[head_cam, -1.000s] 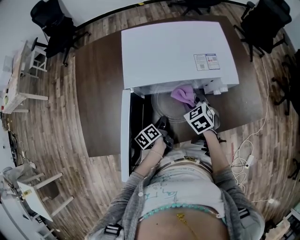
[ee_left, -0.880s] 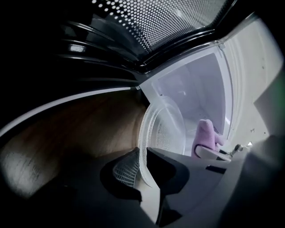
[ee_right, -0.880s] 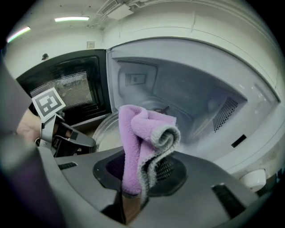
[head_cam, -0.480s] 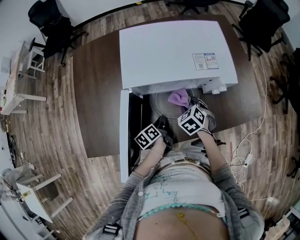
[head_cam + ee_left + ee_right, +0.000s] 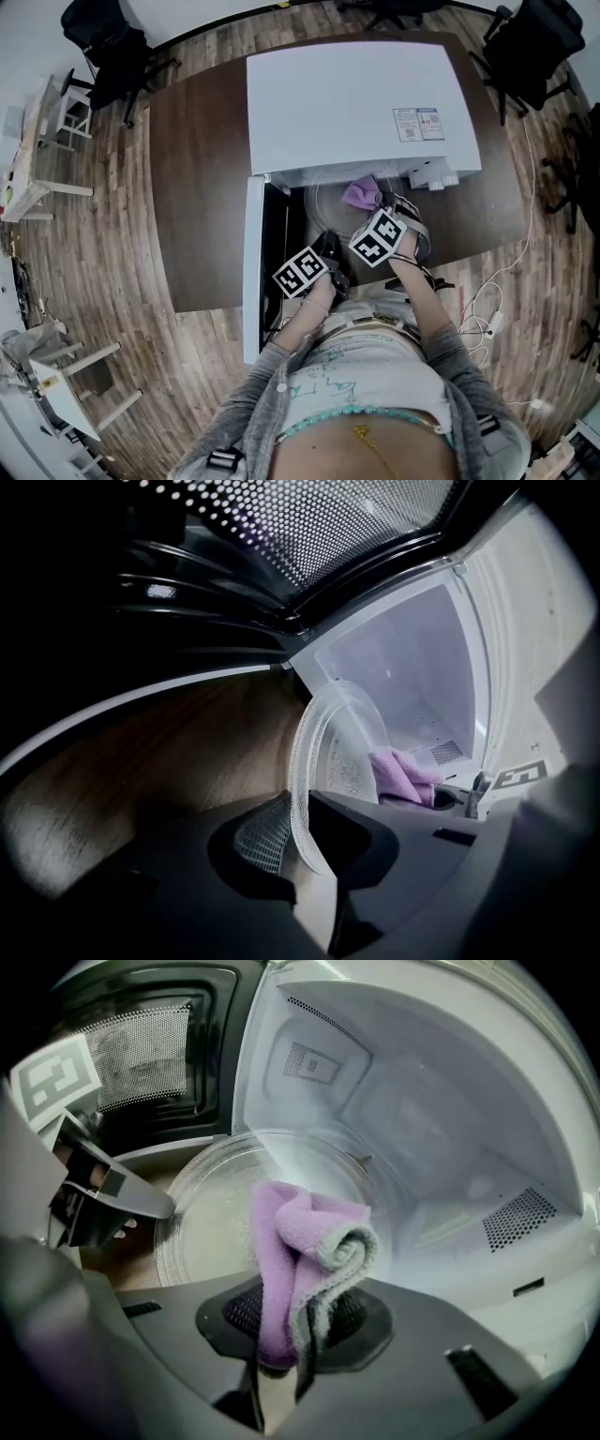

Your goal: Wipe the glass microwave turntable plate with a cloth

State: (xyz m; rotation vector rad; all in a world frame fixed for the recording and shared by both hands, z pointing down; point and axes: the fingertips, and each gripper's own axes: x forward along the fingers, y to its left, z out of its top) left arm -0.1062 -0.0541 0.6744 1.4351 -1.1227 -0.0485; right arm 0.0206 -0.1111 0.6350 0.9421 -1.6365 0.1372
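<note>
Nothing legible anywhere. On the white microwave top, near its right edge, a rectangular label with red and blue patches, print too small to read. Black-and-white square markers, no letters, on the cubes of the left gripper and the right gripper.

The cloth is lilac with a grey edge, the glass turntable plate is clear with fine stippling, the microwave casing is white, its door window is black with dotted perforated mesh, and the tabletop is dark brown above a brown wood-plank floor.
</note>
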